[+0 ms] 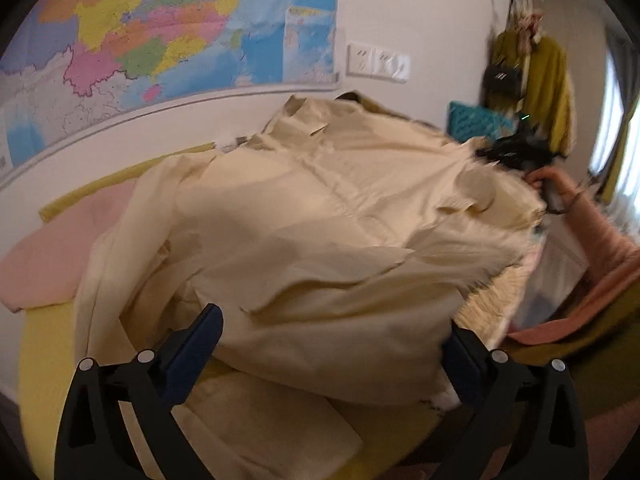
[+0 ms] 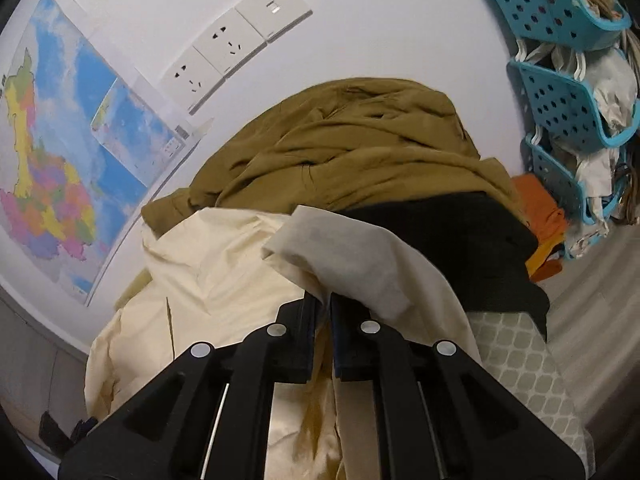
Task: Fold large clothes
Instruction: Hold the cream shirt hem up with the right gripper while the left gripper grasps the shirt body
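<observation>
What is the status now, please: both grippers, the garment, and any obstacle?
Left gripper open, holding nothing. Right gripper shut on cream garment edge. Olive garment and black cloth piled beyond it.

Ahead of the matt black plastic tool [image 2: 322, 312], the cream woven cloth garment [image 1: 320, 216] looks soft and creased; beyond it, the perforated turquoise plastic baskets [image 2: 560, 100] are smooth.

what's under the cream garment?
In the left wrist view the cream garment lies on a yellow sheet, with a pink cloth beside it at the left edge. What lies beneath its middle is covered. The right gripper pinches a fold of the garment.
</observation>
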`<state>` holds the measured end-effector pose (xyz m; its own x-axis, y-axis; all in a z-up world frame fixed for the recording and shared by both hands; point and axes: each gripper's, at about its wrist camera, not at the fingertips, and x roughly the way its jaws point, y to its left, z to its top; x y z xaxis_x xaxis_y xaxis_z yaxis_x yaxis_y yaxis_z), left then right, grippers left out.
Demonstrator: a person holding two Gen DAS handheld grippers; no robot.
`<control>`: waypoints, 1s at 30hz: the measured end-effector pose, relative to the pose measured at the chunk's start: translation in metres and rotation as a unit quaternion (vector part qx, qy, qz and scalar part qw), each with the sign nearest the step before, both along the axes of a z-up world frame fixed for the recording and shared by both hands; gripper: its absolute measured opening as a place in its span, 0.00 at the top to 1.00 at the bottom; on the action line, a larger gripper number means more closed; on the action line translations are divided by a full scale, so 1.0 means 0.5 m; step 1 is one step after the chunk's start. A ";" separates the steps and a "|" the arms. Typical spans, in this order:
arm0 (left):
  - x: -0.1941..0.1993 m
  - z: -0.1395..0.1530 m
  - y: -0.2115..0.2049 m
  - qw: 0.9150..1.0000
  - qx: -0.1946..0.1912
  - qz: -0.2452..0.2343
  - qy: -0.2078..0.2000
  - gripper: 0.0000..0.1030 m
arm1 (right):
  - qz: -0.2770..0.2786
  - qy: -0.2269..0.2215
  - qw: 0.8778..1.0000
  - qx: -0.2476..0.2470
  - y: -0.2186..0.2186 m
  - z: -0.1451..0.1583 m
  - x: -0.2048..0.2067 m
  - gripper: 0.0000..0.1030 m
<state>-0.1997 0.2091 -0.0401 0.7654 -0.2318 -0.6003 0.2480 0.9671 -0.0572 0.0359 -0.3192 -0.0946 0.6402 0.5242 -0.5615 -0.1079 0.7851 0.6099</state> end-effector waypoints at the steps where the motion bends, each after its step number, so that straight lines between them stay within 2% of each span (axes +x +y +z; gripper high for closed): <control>1: -0.009 0.000 0.009 1.000 -0.007 -0.002 -0.004 0.06 | 0.001 0.002 1.000 0.001 -0.002 -0.001 -0.003 0.94; 3: -0.022 -0.007 0.030 0.999 -0.050 -0.018 -0.003 0.07 | 0.003 0.003 1.000 -0.014 0.007 -0.004 -0.005 0.94; 5: -0.040 -0.003 0.047 0.997 -0.073 -0.033 -0.019 0.07 | 0.000 0.004 1.000 -0.006 0.001 -0.008 -0.006 0.94; 6: -0.054 0.004 0.061 0.995 -0.086 -0.026 -0.032 0.07 | -0.001 0.008 1.000 0.008 -0.007 -0.013 -0.003 0.94; 8: -0.075 0.017 0.098 0.987 -0.151 -0.022 -0.053 0.07 | -0.004 0.018 1.000 0.018 -0.012 -0.022 0.006 0.94; 10: -0.076 0.024 0.113 0.984 -0.170 0.008 -0.060 0.07 | -0.003 0.018 1.000 0.005 0.000 -0.020 0.011 0.94; 12: -0.029 0.010 0.105 0.988 -0.149 0.040 -0.011 0.07 | 0.005 0.013 1.000 -0.021 0.020 -0.011 0.011 0.94; 14: 0.037 -0.025 0.086 0.991 -0.107 0.067 0.054 0.07 | 0.009 0.010 1.000 -0.029 0.027 -0.003 0.009 0.94; 15: 0.076 -0.049 0.078 0.988 -0.086 0.082 0.094 0.07 | 0.011 0.009 1.000 -0.023 0.025 0.001 0.007 0.94; 18: 0.155 -0.087 0.076 0.979 -0.084 0.102 0.157 0.05 | 0.024 0.008 1.000 -0.012 0.022 0.008 -0.003 0.89; 19: 0.171 -0.090 0.079 0.976 -0.089 0.109 0.165 0.05 | 0.028 0.009 0.999 -0.013 0.024 0.008 -0.006 0.83; 20: 0.178 -0.086 0.081 0.976 -0.093 0.111 0.164 0.05 | 0.038 0.014 0.999 -0.008 0.029 0.006 -0.010 0.68; 21: 0.188 -0.085 0.082 0.974 -0.098 0.113 0.169 0.05 | 0.051 0.018 0.999 -0.002 0.034 0.004 -0.012 0.58; 22: 0.197 -0.085 0.081 0.973 -0.101 0.119 0.170 0.06 | 0.069 0.019 0.997 0.004 0.044 0.002 -0.018 0.43; 23: 0.203 -0.084 0.079 0.972 -0.102 0.123 0.170 0.06 | 0.080 0.016 0.997 0.002 0.054 0.002 -0.023 0.32; 24: 0.207 -0.082 0.075 0.972 -0.102 0.126 0.167 0.19 | 0.103 0.016 0.994 -0.012 0.075 0.000 -0.028 0.30; 25: 0.211 -0.079 0.071 0.972 -0.107 0.127 0.164 0.33 | 0.114 0.017 0.993 -0.027 0.090 -0.002 -0.029 0.31; 26: 0.217 -0.079 0.072 0.971 -0.114 0.131 0.166 0.52 | 0.118 0.018 0.992 -0.048 0.105 -0.005 -0.030 0.47; 27: 0.224 -0.078 0.072 0.968 -0.120 0.141 0.168 0.63 | 0.123 0.020 0.990 -0.062 0.117 -0.009 -0.030 0.60; 28: 0.226 -0.066 0.073 0.968 -0.116 0.153 0.160 0.69 | 0.139 0.023 0.988 -0.061 0.129 -0.012 -0.029 0.83; 30: 0.219 -0.036 0.094 0.967 -0.105 0.179 0.145 0.82 | 0.148 0.019 0.988 -0.038 0.132 -0.001 -0.035 0.91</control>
